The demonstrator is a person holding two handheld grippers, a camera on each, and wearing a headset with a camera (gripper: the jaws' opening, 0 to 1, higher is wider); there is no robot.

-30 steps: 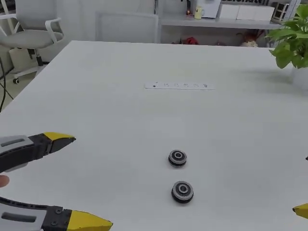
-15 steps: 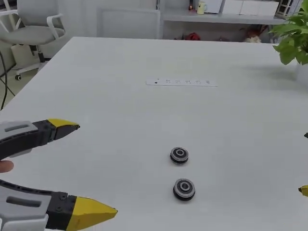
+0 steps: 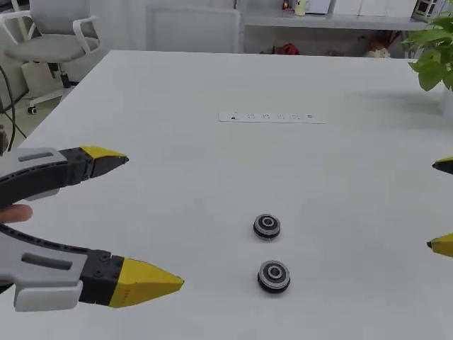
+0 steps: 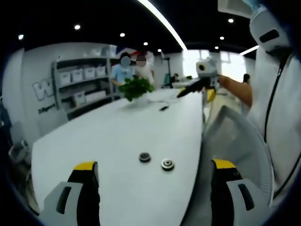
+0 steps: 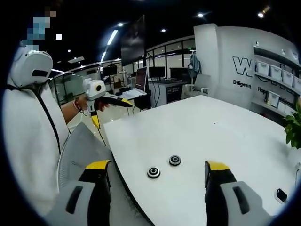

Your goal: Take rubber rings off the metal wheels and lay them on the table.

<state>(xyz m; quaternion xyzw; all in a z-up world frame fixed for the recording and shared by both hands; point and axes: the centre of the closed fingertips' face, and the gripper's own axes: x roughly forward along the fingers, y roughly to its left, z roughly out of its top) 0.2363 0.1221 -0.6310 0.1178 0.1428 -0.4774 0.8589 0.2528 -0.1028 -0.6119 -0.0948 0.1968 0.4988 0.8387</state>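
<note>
Two small metal wheels with black rubber rings lie flat on the white table [image 3: 177,92]. The far wheel [image 3: 267,227] and the near wheel [image 3: 274,276] sit close together, apart from both grippers. My left gripper [image 3: 150,221] is open at the left, well short of them. At the right edge my right gripper [image 3: 433,205] is open too. In the left gripper view the open gripper [image 4: 155,165] frames the far wheel [image 4: 145,157] and the near wheel [image 4: 167,164]. The right gripper view has its open gripper [image 5: 157,165] framing the near wheel [image 5: 154,172] and the far wheel [image 5: 175,160].
A white power strip [image 3: 272,117] lies mid-table beyond the wheels. A potted plant [image 3: 435,57] stands at the far right corner. An office chair [image 3: 56,35] and a shelf sit past the table's far edge. A small dark object [image 5: 281,195] lies near the plant.
My left gripper has come further in over the table from the left. The right gripper's two yellow tips have entered at the right edge. The wheels have not moved.
</note>
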